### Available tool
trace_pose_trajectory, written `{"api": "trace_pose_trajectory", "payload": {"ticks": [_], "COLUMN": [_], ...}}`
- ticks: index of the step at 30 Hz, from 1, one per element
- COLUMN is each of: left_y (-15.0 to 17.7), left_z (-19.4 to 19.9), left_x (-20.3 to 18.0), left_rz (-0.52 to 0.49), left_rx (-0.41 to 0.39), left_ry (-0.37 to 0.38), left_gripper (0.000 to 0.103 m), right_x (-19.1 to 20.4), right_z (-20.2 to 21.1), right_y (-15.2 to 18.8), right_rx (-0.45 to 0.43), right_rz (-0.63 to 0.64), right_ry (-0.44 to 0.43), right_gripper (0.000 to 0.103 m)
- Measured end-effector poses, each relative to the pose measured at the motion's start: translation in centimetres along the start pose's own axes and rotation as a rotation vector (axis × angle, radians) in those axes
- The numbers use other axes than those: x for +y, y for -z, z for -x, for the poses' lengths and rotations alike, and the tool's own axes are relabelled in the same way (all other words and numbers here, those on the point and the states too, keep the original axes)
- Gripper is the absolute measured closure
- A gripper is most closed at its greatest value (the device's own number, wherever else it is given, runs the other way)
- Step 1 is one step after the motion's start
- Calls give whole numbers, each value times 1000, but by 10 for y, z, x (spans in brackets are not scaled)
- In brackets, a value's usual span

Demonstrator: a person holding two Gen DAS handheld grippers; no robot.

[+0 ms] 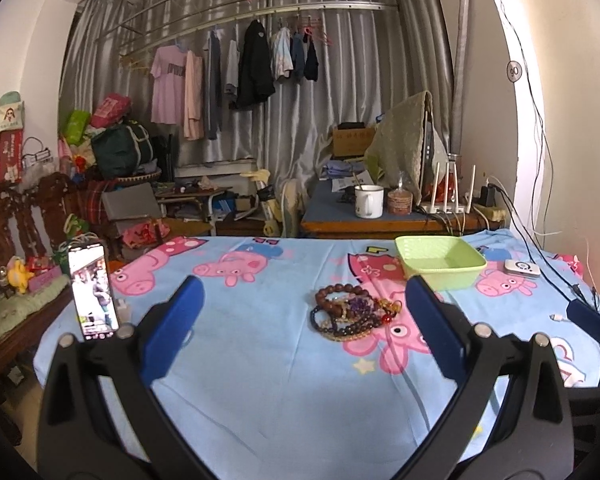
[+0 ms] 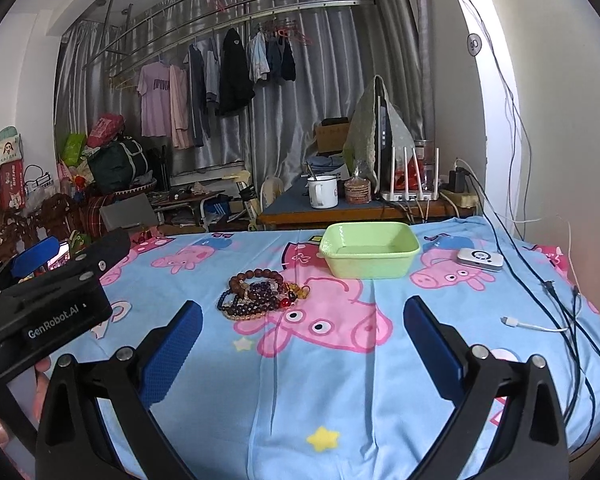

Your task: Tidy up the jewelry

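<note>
While nothing was yet gripped, both tongs, left (image 1: 300,312) and right (image 2: 302,328), stood wide above the cloth (image 2: 320,392). Beyond them, left of the right tongs' line, lay the heaped beads (image 2: 262,294); farther off sat the empty tray (image 2: 370,250), presumably their destination.

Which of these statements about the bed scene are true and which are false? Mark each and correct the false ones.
1. The green basket holds the bracelets. False: it looks empty; the pile of bead bracelets lies on the sheet in front of it, apart from it.
2. Both hand-held grippers are open. True: the left hand-held gripper and the right hand-held gripper hold nothing.
3. A phone stands with its screen lit. True.
4. The white mug sits on the bed. False: it sits on the desk beyond.
</note>
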State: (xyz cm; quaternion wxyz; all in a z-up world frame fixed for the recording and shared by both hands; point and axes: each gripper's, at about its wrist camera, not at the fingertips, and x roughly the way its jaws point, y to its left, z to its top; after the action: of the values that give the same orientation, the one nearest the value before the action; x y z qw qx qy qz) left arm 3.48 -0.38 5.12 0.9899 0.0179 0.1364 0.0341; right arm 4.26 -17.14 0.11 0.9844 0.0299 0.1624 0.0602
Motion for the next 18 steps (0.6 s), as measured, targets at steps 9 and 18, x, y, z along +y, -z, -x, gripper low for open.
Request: {"api": "trace_pose_trajectory", "payload": {"ticks": [9,18], "left_y": [-5,-5], "left_z": [-30,-60], "left_x": [-1,3], "left_rz": [2,13], "left_rx": [41,83], "left_ry": [-7,-10], "left_gripper": [6,6], "right_x": [0,4], "right_z": [-22,-41], "right_y": [-8,-18], "right_rx": [28,36], "right_rz": [-2,26], "right_ry": [-7,-8], "right_gripper": [30,30]}}
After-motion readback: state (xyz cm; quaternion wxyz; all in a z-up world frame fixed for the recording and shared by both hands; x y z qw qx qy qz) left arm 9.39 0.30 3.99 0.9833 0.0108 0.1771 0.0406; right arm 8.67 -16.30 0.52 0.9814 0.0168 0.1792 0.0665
